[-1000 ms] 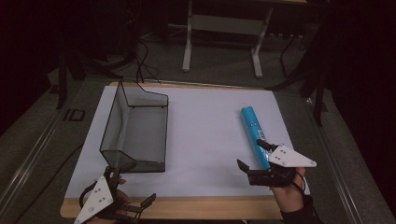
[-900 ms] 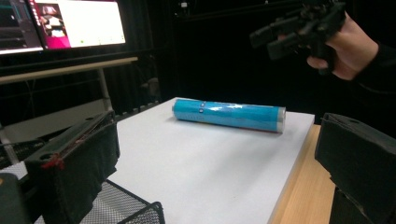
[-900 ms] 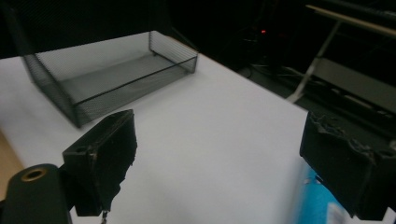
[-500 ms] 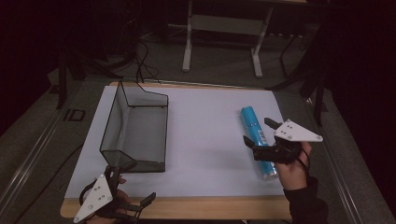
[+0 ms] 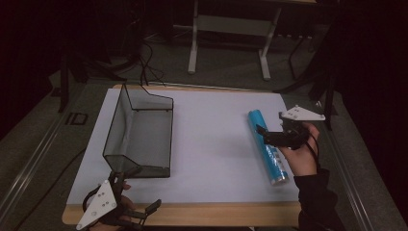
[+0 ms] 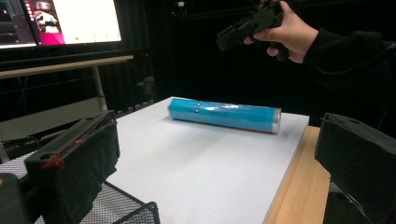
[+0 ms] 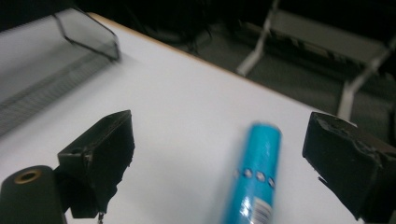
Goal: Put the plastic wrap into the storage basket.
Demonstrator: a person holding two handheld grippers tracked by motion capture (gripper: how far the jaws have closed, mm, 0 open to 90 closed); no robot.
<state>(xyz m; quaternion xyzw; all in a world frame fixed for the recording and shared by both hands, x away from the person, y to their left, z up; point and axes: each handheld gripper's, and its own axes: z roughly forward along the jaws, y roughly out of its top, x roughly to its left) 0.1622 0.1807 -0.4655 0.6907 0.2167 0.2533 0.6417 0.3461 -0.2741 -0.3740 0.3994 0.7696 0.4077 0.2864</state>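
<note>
Our right tool [image 5: 263,133] has travelled up along the blue tube [image 5: 266,147] since a second ago and now hangs over its far half, while our left tool [image 5: 139,202] hasn't budged. Left to right now: left tool low at the counter [image 5: 211,144] edge, jaws apart, nothing between them; one wire mesh basket [image 5: 139,132] just beyond it; one tube lying flat on the white sheet, well apart from the basket; right tool above it, jaws spread wide and empty. We'd call that tube light, stiff and glossy, so it may roll. Grip it across the middle. Two tools, one basket, one tube.
</note>
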